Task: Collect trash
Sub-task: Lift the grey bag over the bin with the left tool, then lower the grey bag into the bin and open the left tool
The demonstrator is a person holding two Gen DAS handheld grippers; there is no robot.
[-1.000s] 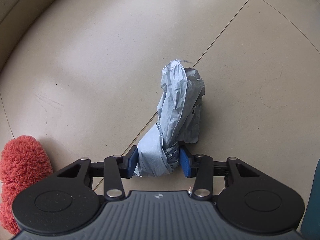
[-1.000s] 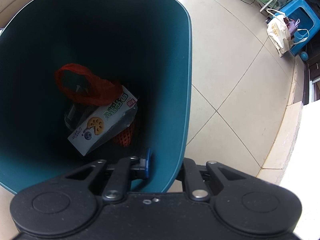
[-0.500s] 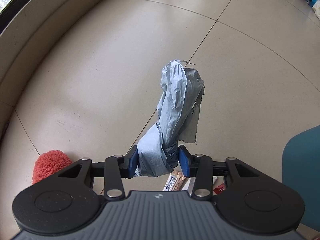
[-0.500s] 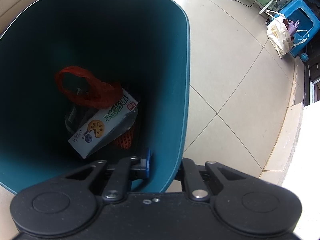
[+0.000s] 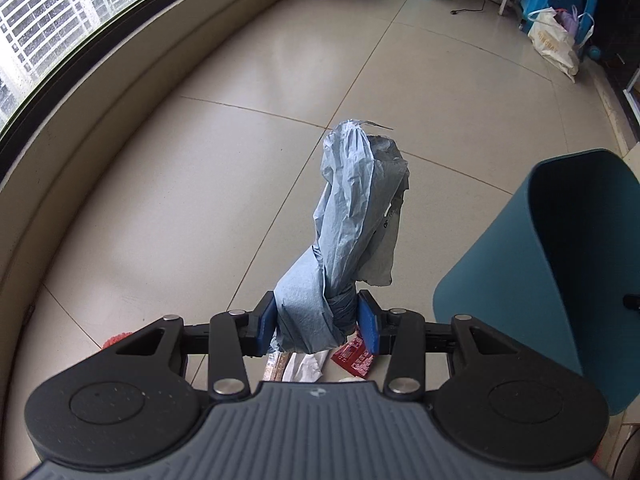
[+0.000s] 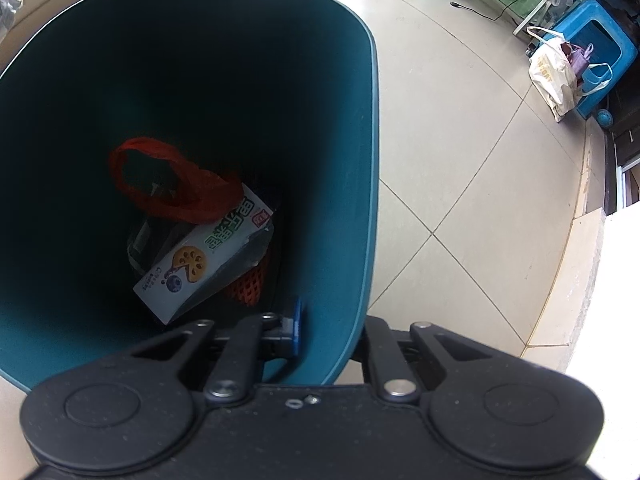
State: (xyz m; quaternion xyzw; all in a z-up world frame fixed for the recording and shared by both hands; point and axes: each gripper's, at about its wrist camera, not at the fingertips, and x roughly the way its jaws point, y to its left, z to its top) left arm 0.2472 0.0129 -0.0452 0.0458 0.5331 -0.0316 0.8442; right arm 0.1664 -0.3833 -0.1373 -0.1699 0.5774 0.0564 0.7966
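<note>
**Crumpled blue-grey bag clamped in your left gripper, bin wall pinched in your right**

Crumpled blue-grey plastic bag (image 5: 352, 240), twisted into a long bundle, sits in your left gripper (image 5: 316, 322): the two blue pads press on its knotted lower end from either side, and the rest of it sticks out past the fingertips, clear of the beige tiled floor (image 5: 200, 184). To the right of the bag in the left wrist view you see the dark teal plastic bin (image 5: 520, 280), its open mouth tilted toward the camera. Under the gripper lie a red printed wrapper (image 5: 354, 356), a piece of white crumpled paper (image 5: 304, 366) and a thin strip with a barcode (image 5: 274, 366), all on the floor; a bit of red fluffy material (image 5: 116, 338) peeks out behind the left finger link.

Your right gripper (image 6: 332, 330) is closed on the bin's near wall (image 6: 340, 320): one blue pad shows inside the bin, the other finger is outside, and the rim runs between them. Down in the bin you can see a red plastic bag (image 6: 172, 184), a white snack packet with a lotus-root picture (image 6: 208, 256) and orange foam netting (image 6: 248, 284) under it.

Across the floor stand a blue plastic stool (image 6: 600, 52) and a cream tote bag (image 6: 552, 76) leaning against it. A curved window (image 5: 52, 28) borders the floor on the left.
</note>
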